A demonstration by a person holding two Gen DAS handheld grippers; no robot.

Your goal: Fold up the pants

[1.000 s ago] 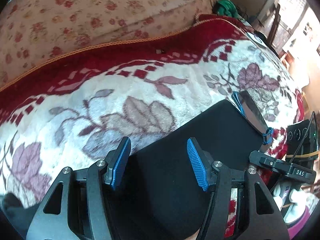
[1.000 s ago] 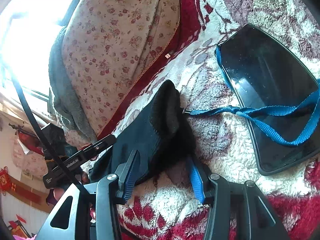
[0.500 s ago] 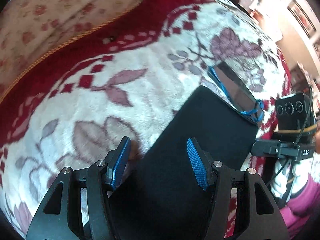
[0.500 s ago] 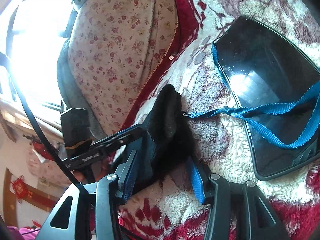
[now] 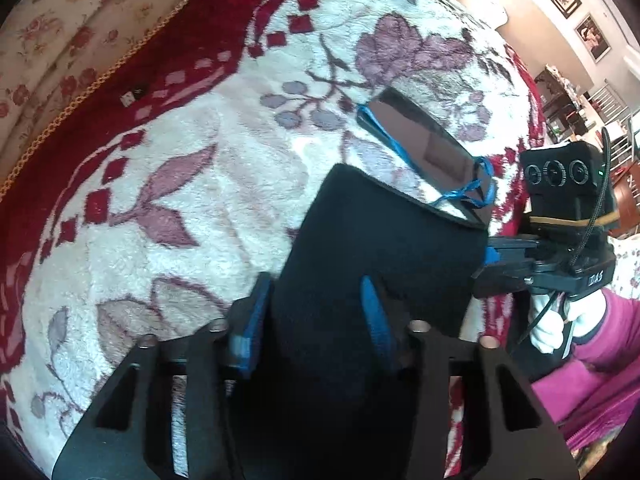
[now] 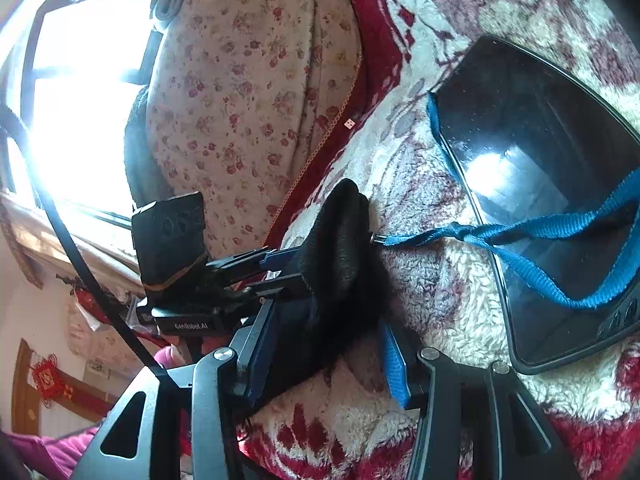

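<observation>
The black pants [image 5: 384, 240] lie folded on a white and red floral blanket [image 5: 180, 168]. My left gripper [image 5: 316, 316] has its blue fingers on either side of the near end of the pants, the cloth filling the gap. My right gripper [image 6: 328, 340] straddles a bunched black edge of the pants [image 6: 340, 240]. The right gripper also shows at the right of the left wrist view [image 5: 492, 256], at the pants' far corner. The left gripper shows in the right wrist view [image 6: 280, 268], at the pants.
A black tablet [image 6: 540, 184] with a blue strap [image 6: 520, 236] lies on the blanket just beyond the pants; it also shows in the left wrist view [image 5: 424, 148]. A flowered cushion [image 6: 248, 92] rises behind. A bright window [image 6: 80, 100] is at the left.
My left gripper has swung right and moved closer to the pants; its fingers have narrowed onto the cloth. My right gripper has stayed in place, and the left gripper has come up next to it.
</observation>
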